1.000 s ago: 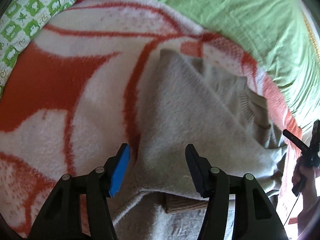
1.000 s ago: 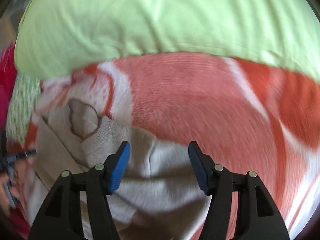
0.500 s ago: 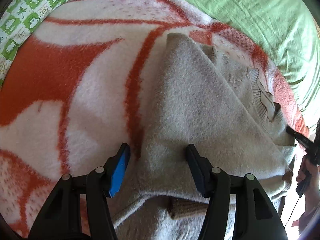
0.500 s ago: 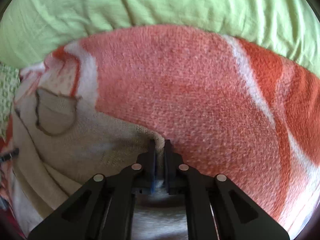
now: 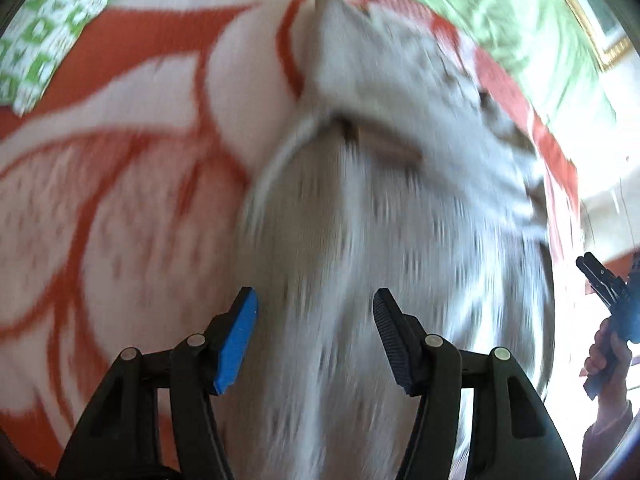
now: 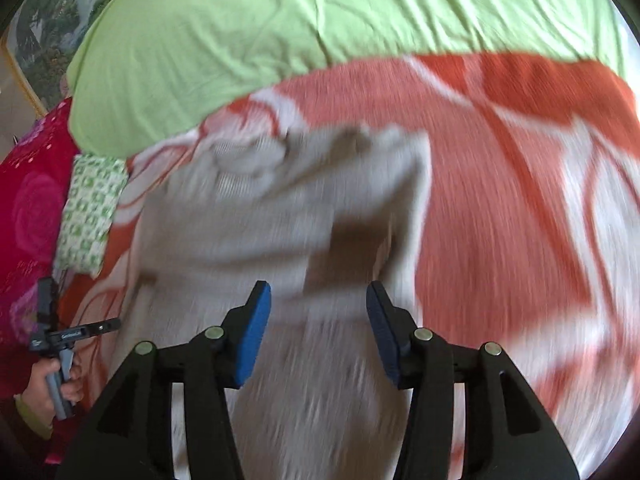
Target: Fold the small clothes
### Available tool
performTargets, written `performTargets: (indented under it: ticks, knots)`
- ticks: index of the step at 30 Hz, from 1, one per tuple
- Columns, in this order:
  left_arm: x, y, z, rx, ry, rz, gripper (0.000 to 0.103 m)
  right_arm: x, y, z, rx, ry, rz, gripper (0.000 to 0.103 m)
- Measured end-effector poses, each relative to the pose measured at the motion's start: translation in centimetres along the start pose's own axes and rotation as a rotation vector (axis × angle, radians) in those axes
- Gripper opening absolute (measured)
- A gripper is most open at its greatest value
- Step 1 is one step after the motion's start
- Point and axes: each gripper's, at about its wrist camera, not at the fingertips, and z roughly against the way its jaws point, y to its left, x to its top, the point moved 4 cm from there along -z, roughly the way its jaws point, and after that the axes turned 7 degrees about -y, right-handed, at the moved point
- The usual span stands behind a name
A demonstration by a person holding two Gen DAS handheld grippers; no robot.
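Right tongs [image 6: 318,328] reopened above fuzzy beige sweater [image 6: 280,216].

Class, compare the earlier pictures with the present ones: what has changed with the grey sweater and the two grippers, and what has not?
The right gripper, shut on the grey sweater half a second ago, has released it and is opening. Both views have shifted. The left gripper stays open; the sweater still lies on the orange blanket.

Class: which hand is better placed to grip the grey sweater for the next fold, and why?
Neither clearly. Left gripper and right gripper both hover over the sweater, opening, gripping nothing.
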Motion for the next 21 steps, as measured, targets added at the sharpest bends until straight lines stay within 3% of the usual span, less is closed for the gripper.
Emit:
performTargets:
  ticks: [7,13,21]
  knots:
    - [-8.3,1.9,3.8,-0.032,0.035,-0.029,0.064,-8.9,-0.4,5.9,-0.027,0.041,-0.050,0.051]
    - [-14.1,3.8,5.7,-0.077,0.066,-0.002,0.067,-14.5,-1.7,9.2,-0.031,0.066,-0.119,0.051]
    - [-16.9,4.3,5.8,-0.140,0.074,0.033,0.066,-20.5,-1.4,8.3,0.015,0.153,-0.167,0.051]
